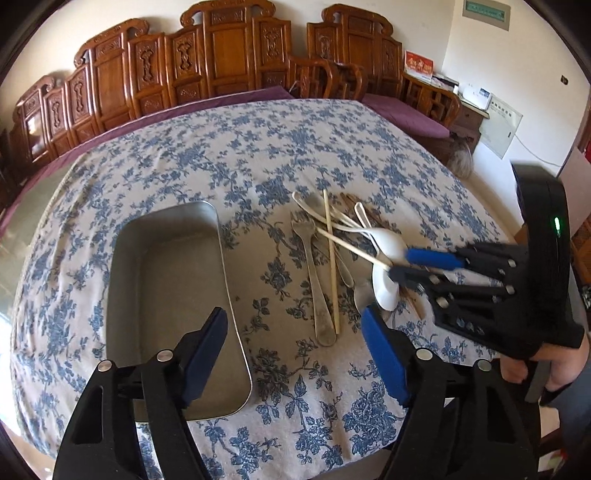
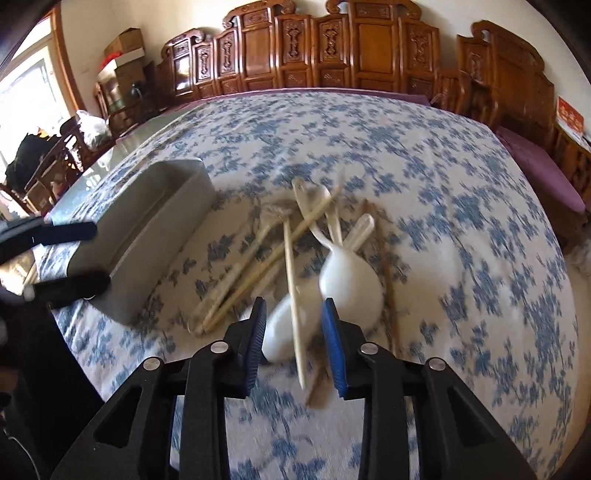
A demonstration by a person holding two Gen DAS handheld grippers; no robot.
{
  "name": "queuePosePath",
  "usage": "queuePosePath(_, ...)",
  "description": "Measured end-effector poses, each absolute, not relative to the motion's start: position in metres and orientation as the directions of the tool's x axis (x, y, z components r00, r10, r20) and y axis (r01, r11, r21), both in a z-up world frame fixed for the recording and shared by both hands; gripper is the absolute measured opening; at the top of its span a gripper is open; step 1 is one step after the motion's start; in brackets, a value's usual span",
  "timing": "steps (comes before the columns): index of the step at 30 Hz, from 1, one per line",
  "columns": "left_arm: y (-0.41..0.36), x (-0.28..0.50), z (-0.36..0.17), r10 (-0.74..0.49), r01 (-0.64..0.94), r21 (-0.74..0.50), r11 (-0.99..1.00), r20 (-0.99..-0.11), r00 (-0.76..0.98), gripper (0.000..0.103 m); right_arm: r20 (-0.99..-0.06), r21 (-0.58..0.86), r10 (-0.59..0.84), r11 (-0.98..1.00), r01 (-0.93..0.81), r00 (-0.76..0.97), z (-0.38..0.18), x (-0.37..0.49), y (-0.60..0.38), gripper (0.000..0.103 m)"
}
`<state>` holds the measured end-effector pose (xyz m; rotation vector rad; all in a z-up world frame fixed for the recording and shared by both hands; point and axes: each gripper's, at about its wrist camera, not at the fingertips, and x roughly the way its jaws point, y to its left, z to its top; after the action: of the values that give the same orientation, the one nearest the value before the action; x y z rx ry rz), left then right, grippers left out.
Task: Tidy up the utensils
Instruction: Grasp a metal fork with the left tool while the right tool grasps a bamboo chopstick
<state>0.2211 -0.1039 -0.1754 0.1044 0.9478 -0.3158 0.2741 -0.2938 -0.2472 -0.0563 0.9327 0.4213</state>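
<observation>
Your counter [image 1: 229, 147], under its blue-flowered cloth, fills both views. The metal tray [image 1: 166, 266] sits lower left in the left view, the utensil pile [image 1: 332, 258] at centre. Your left tool [image 1: 295, 354] gapes empty; your right tool [image 2: 293, 347] straddles a pale chopstick [image 2: 293, 295], pads not touching.

Right gripper [image 2: 294, 341] fingers straddle pale chopstick [image 2: 293, 295] over white spoons [image 2: 349, 282]; metal tray [image 2: 147, 236] left.

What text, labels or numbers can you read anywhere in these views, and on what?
None can be read.
Red card on the side cabinet: gold characters, too small.
White wall sheet: lines of print, blurred.
Green wall panel: no readable text.
Metal tray, utensils: no markings visible.
</observation>
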Motion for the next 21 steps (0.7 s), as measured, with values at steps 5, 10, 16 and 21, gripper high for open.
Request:
queuePosePath(5, -0.102, 0.229, -0.183, -0.206, 0.303, -0.044, 0.952, -0.824, 0.528, 0.058, -0.827, 0.123, 0.318, 0.908, -0.401, 0.465, -0.259, 0.309, -0.277, 0.025)
queuePosePath(10, -0.102, 0.235, -0.187, -0.198, 0.301, -0.04, 0.953, -0.832, 0.517, 0.057, -0.869, 0.116, 0.298, 0.899, -0.422, 0.396, -0.274, 0.331, -0.271, 0.014)
queuePosePath(16, -0.105, 0.243, -0.192, -0.2, 0.307, -0.041, 0.951, -0.838, 0.507, 0.057, -0.848, 0.146, 0.337, 0.891, -0.43, 0.41, -0.259, 0.321, -0.283, 0.006)
queuePosePath(21, -0.115, 0.254, -0.199, -0.21, 0.321, -0.049, 0.946, -0.845, 0.491, 0.057, -0.834, 0.15, 0.333, 0.904, -0.399, 0.441, -0.234, 0.301, -0.306, 0.006)
